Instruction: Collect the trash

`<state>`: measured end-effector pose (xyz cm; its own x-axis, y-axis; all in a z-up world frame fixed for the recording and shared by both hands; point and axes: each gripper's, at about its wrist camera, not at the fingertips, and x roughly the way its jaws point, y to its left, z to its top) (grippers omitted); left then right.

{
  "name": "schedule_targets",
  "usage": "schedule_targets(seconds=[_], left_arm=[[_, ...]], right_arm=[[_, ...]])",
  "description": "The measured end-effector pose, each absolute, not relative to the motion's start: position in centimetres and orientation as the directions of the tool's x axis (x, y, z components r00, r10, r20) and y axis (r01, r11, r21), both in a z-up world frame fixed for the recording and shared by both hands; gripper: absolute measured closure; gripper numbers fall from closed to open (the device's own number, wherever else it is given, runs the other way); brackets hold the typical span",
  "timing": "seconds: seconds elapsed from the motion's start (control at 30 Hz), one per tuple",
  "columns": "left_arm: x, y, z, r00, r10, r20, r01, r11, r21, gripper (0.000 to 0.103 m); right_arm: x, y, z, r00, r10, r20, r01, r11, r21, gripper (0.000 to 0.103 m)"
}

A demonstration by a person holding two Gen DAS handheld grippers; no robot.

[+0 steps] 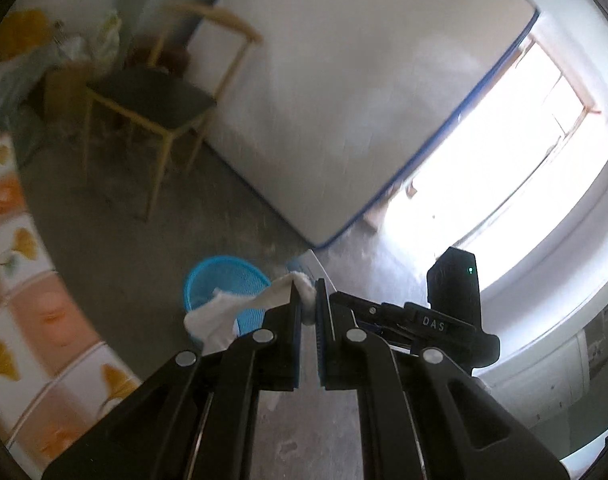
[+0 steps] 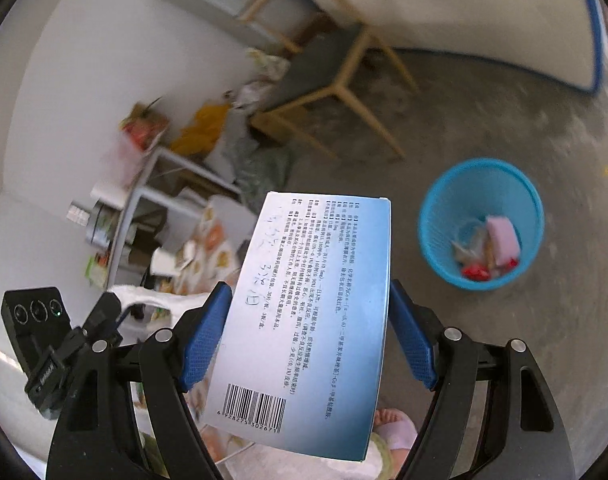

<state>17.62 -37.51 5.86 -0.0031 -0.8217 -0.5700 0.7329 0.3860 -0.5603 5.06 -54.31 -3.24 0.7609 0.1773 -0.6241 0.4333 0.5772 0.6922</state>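
The left gripper (image 1: 308,292) is clenched on a white crumpled tissue (image 1: 223,312), whose loose end trails to the left of the pads and overlaps the rim of the blue mesh bin (image 1: 207,276) on the concrete floor (image 1: 143,216). The right gripper (image 2: 310,328) grasps a flat rectangular cardboard box (image 2: 304,320) by its long edges; the jaws stand wide, with the blue textured pads (image 2: 201,344) pressed against both sides. The box face is glossy, fading from white to blue, and carries printed text, handwriting and a barcode near its lower end.

Surroundings: a wooden chair (image 1: 151,100) with a dark seat stands on the floor beyond the bin. A white mattress (image 1: 344,100) with blue piping leans behind it. A tablecloth (image 1: 19,280) with orange and yellow leaf print fills the left edge of the left wrist view.

View differences: the right wrist view looks down into the bin (image 2: 480,224), round and tapered, showing a pink pad and red and pale wrappers (image 2: 488,248) at its bottom; the left wrist view does not show the contents. Only the right wrist view shows a metal-framed shelf (image 2: 143,200) with clutter against the wall, and bare toes (image 2: 392,416) at the bottom edge. Only the left wrist view shows a bright window (image 1: 504,152).
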Motion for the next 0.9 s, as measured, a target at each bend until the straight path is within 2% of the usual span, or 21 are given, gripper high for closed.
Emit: schedule_targets(seconds=[0.37, 0.4, 0.43, 0.47, 0.5, 0.67, 0.9], left_arm=[[20.3, -50.8, -1.4, -0.073, -0.725, -0.685, 0.743, 0.419, -0.522, 0.097], [20.5, -52.2, -2.3, -0.089, -0.712, -0.696, 0.745, 0.417, -0.521, 0.094], [20.8, -53.1, -3.0, -0.099, -0.696, -0.711, 0.744, 0.423, -0.517, 0.084], [21.1, -53.9, -3.7, -0.094, -0.68, -0.728, 0.741, 0.44, -0.507, 0.067], [21.3, -54.5, -4.3, -0.079, -0.668, -0.74, 0.737, 0.461, -0.494, 0.06], [21.3, -54.4, -5.4, -0.081, -0.673, -0.735, 0.729, 0.463, -0.505, 0.056], [20.4, -51.8, -3.2, -0.022, -0.708, -0.706, 0.77, 0.438, -0.464, 0.052]], right_arm=[[6.7, -63.4, -11.5, 0.716, 0.135, -0.685, 0.592, 0.401, 0.699, 0.028], [7.2, -64.3, -12.3, 0.714, 0.129, -0.688, 0.601, 0.39, 0.697, 0.026], [7.6, -65.0, -13.0, 0.709, 0.128, -0.694, 0.609, 0.384, 0.694, 0.024], [8.0, -65.9, -14.1, 0.695, 0.117, -0.709, 0.634, 0.366, 0.681, 0.024], [8.1, -66.6, -15.2, 0.687, 0.107, -0.719, 0.652, 0.346, 0.674, 0.023], [7.7, -68.1, -19.6, 0.622, 0.097, -0.777, 0.731, 0.282, 0.621, 0.023], [5.8, -67.4, -19.6, 0.596, 0.068, -0.8, 0.75, 0.309, 0.585, 0.023]])
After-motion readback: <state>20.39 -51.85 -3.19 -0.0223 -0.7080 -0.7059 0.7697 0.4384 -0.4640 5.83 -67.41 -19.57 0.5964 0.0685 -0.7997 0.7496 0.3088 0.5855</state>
